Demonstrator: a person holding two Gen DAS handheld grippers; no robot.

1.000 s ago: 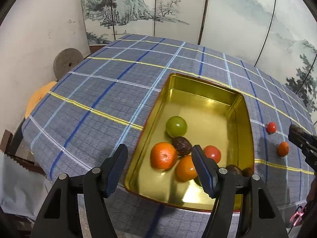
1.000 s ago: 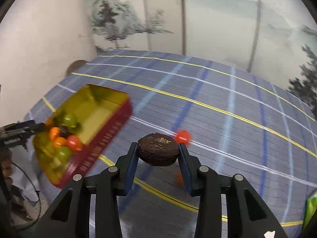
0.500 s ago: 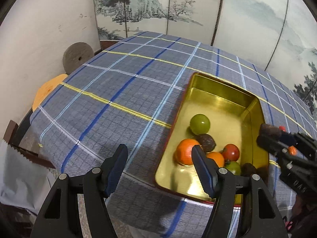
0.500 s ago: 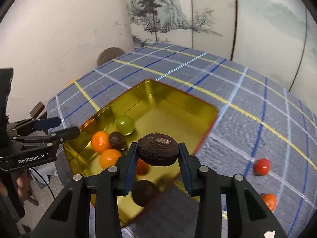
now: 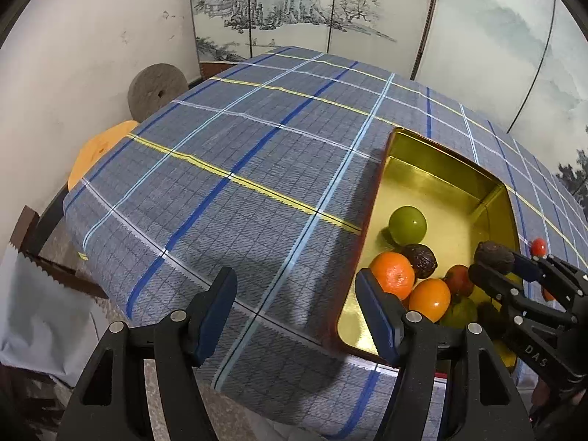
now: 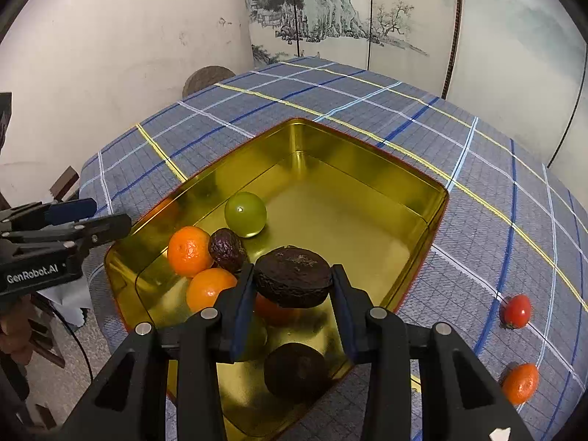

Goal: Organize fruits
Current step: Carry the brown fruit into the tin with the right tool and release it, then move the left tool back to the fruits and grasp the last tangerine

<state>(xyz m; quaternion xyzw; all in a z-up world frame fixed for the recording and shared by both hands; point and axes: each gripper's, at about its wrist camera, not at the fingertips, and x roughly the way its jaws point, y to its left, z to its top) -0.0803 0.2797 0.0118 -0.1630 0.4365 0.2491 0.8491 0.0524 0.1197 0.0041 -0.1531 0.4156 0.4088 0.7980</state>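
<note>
Right wrist view, right gripper pinching dark fruit over gold tin, left gripper spread, seemingly empty.

Our left tongs and right tongs are matte black plastic, each arm a cut-out frame with triangular openings and silver screw heads at the pivots. Dark blue pads line the inner faces of the fingers. White lettering reads "GenRobot.AI" on the side of our left unit, and "DAS" marks the right. A thin black cable trails below.
</note>
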